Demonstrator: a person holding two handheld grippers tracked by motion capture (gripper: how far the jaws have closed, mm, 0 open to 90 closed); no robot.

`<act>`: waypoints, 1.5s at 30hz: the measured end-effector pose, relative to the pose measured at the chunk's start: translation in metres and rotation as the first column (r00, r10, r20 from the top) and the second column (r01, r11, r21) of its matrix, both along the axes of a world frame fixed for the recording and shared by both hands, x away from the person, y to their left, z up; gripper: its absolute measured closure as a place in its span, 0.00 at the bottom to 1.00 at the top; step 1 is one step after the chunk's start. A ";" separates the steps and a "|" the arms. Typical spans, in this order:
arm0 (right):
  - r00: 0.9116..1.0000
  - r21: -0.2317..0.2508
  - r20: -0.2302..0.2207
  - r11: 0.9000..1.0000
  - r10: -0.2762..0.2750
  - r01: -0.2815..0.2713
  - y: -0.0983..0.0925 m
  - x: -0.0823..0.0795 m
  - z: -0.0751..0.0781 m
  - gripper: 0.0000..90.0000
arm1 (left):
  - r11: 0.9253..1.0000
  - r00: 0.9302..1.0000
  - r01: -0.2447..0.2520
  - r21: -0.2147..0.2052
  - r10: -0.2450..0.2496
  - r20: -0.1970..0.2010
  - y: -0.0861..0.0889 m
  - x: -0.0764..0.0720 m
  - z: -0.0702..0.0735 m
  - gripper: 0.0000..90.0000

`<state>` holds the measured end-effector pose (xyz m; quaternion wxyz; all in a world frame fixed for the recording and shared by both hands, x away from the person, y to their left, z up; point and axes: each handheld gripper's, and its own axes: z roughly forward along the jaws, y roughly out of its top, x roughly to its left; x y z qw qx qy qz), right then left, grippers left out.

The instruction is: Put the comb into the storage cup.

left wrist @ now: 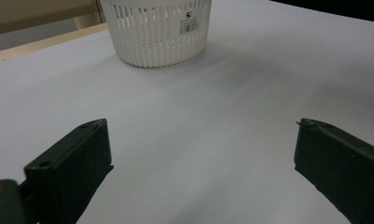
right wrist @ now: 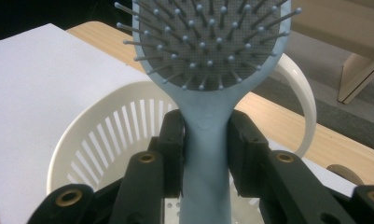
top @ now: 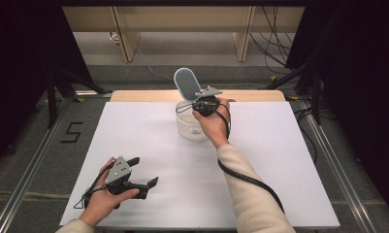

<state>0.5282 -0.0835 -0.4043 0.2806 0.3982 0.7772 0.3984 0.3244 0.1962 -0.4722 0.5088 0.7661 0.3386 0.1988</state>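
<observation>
The right gripper holds a pale blue hairbrush by the neck of its handle, both jaws pressed flat against the sides just below the bristled head, and it hangs directly above the white slotted basket at the far middle of the white table. The brush looks light and rigid, moulded plastic with a smooth, somewhat slippery handle, so this narrow waist under the head seems the sound place to pinch it; the pins and their cushion would likely bend or give under the pads and are best left alone. The basket is thin-walled and light too, with a curved handle arching behind the brush, and probably slides if nudged. In the high view the right arm reaches forward in a cream sleeve, wrist bent so the brush head stands upright and tilts away. The left gripper rests low near the table's front left corner, jaws wide apart with nothing between them
</observation>
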 end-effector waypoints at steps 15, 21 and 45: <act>0.999 0.013 -0.032 1.000 0.012 -0.012 -0.021 -0.023 -0.008 0.58 | 1.000 1.000 0.003 0.003 -0.003 0.000 -0.002 0.000 -0.001 0.04; 0.999 0.071 -0.023 0.997 0.026 -0.025 -0.028 -0.024 -0.007 0.48 | 1.000 1.000 0.001 0.004 -0.001 -0.002 -0.001 0.000 -0.001 0.04; 0.985 0.127 0.008 0.977 0.171 -0.171 -0.055 -0.047 0.001 0.30 | 1.000 1.000 -0.003 0.008 0.003 -0.004 -0.002 0.000 -0.001 0.04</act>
